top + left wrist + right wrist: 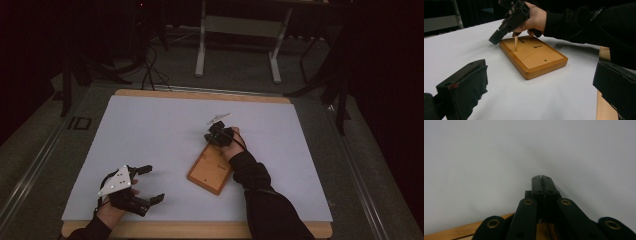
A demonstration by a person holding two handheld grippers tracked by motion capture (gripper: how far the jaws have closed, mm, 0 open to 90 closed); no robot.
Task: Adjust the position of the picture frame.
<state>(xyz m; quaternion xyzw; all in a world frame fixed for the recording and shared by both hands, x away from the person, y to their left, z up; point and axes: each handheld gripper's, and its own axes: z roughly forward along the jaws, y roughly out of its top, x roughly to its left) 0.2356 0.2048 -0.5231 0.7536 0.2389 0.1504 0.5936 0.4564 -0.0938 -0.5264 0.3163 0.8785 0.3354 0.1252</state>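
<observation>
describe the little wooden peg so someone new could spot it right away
On the white table sheet lies a flat wooden board. Near its far end, below the right gripper, a thin pale peg stands upright, the one thing rising from its otherwise flat top.

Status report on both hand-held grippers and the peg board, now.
Left hand-held gripper open, idle on the table. Right hand-held gripper shut on peg, upright on wooden board. Nothing in the way.

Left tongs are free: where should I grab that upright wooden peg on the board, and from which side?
Grip the peg on its bare lower shaft, just above the wooden board. It stands upright with the right tongs over its top, so from above looks blocked. Bring the open left tongs in level from the board's open side, jaws straddling the shaft.
</observation>
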